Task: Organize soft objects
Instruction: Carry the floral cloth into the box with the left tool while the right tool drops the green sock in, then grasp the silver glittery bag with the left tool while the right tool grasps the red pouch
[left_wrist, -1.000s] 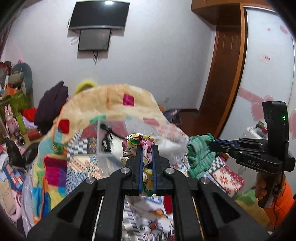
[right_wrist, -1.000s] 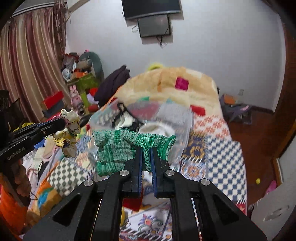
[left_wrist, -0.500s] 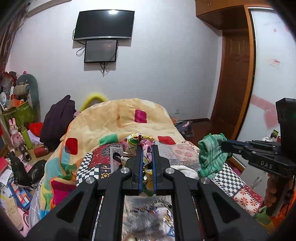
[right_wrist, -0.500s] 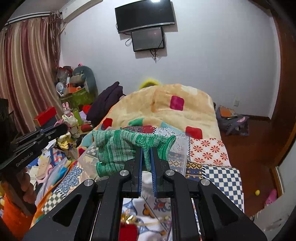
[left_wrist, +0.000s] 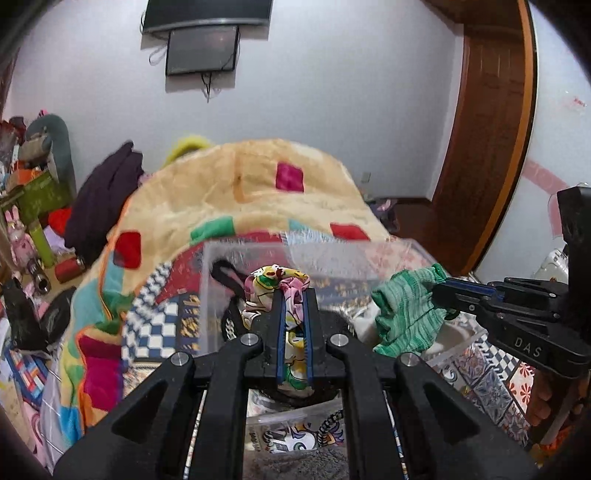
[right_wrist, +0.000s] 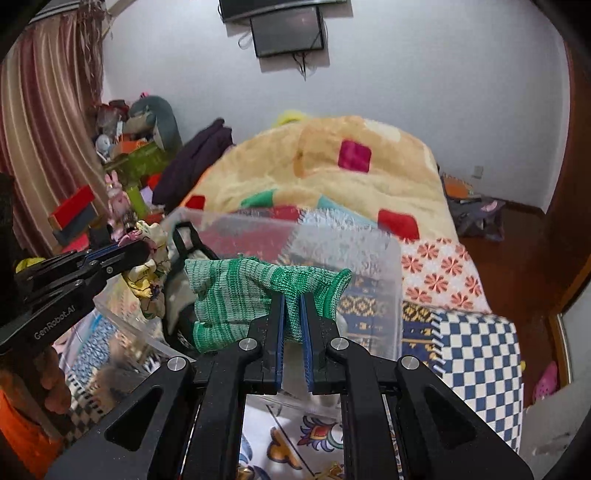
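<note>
Grippers both loaded, both parked over the clear plastic bin that sits on the patchwork bedspread. Left gripper is clamped on a printed floral fabric piece, bunched above the fingertips with the rest hanging down between the jaws; pinch looks mid-fabric, probably so the loose ends trail below and drop in first. Right gripper is clamped on a green knit cloth, held by one edge with the bulk hanging to its left, over the bin's interior. In the left wrist view the green cloth sits just right of the floral piece, both above the bin's open top, apart from each other. Bin already holds soft stuff: a black strap and pale fabric by the left wall, details unclear through the plastic. Judgement: this is the drop-off step, items held high enough to clear the rim. Risk: the knit snagging on finger pads at release, or draping over the rim.
</note>
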